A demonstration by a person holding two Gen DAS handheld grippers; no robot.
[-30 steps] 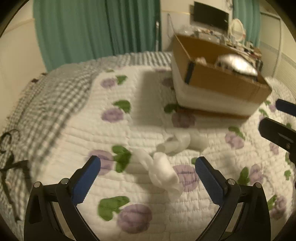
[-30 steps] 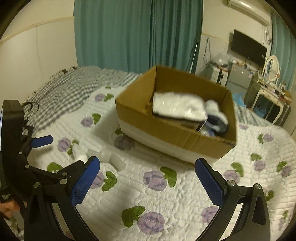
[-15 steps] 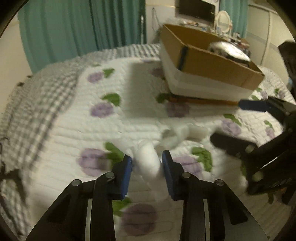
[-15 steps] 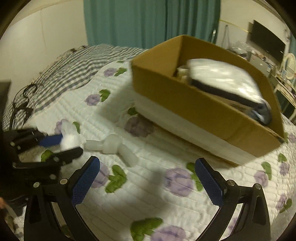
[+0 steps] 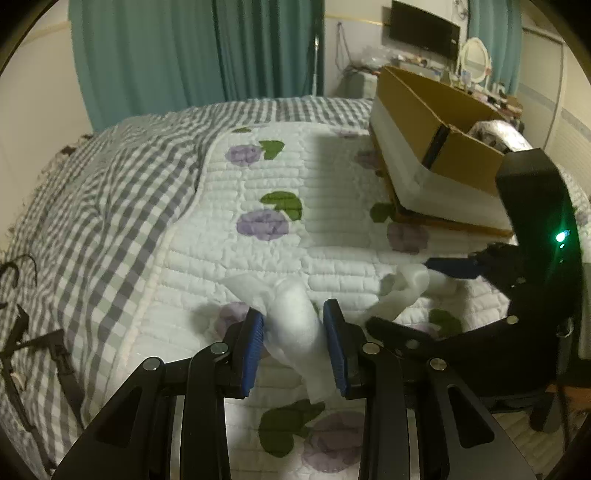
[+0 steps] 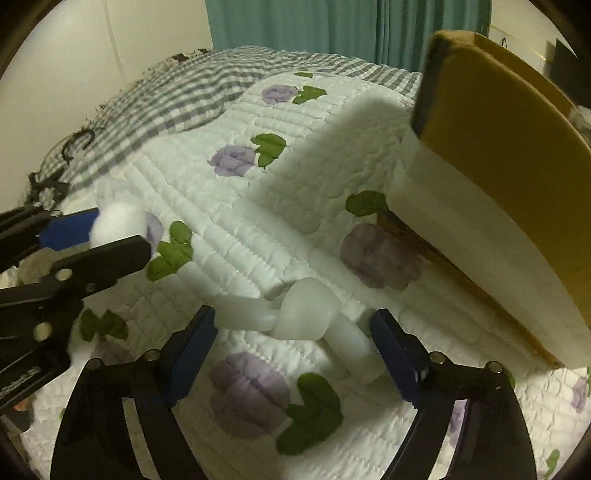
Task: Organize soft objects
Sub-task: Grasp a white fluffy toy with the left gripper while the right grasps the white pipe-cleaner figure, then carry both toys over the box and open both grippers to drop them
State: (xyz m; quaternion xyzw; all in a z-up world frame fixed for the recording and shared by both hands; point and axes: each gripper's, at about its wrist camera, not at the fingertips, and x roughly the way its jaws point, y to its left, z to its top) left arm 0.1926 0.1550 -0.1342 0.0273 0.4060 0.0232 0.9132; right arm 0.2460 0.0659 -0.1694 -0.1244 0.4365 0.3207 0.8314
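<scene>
Left tongs point(image 5: 293, 341) are clamped on a squashy white foam piece point(image 5: 295, 325); right tongs point(image 6: 293, 354) stand apart around another light foam piece point(image 6: 308, 314), best pinched mid-body.

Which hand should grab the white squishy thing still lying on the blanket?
Right. The right gripper is open with its fingers on either side of the white foam piece on the quilt. The left gripper is already shut on the white wad.

A white quilt point(image 5: 229, 206) printed with purple flowers and green leaves covers the bed, over a grey checked blanket point(image 5: 110, 192). Teal curtains point(image 5: 192, 51) hang behind, and a dark television point(image 5: 424, 27) and oval mirror point(image 5: 475, 61) stand by the far wall.
</scene>
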